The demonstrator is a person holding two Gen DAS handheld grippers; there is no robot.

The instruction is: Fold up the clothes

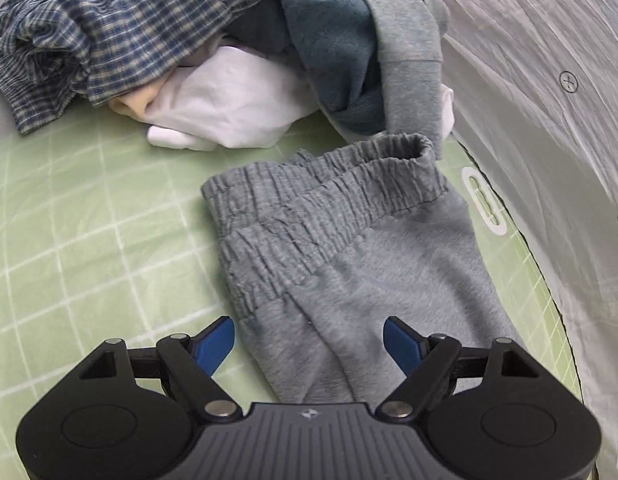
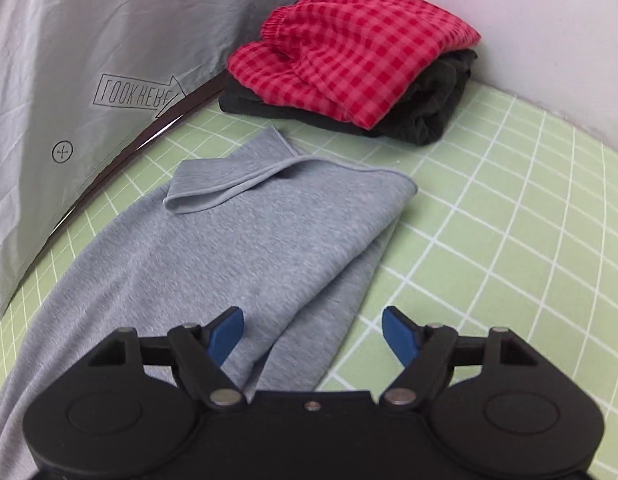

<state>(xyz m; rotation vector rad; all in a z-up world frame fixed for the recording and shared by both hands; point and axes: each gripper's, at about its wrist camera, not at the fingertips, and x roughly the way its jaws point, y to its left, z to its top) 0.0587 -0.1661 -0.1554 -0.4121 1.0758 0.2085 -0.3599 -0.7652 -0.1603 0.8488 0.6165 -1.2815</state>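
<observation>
We hold the left claw (image 1: 309, 342) spread wide over the waistband end of the grey sweatpants (image 1: 349, 248), and the right claw (image 2: 313, 334), equally agape, over the leg end (both empty), flat on the green tabletop (image 2: 489, 240), probably to pinch both ends for a fold, between unfolded heap (image 1: 189, 40) and folded stack (image 2: 349, 80).

grey trousers (image 1: 349, 264) | lower part hidden | behind hand-held gripper (image 1: 309, 340)

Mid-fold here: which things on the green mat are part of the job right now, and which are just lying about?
In the job:
grey sweatpants, spread between both open grippers
left gripper
right gripper

Lying about:
unfolded clothes heap
folded red checked shorts on dark garment
white plastic tag
</observation>
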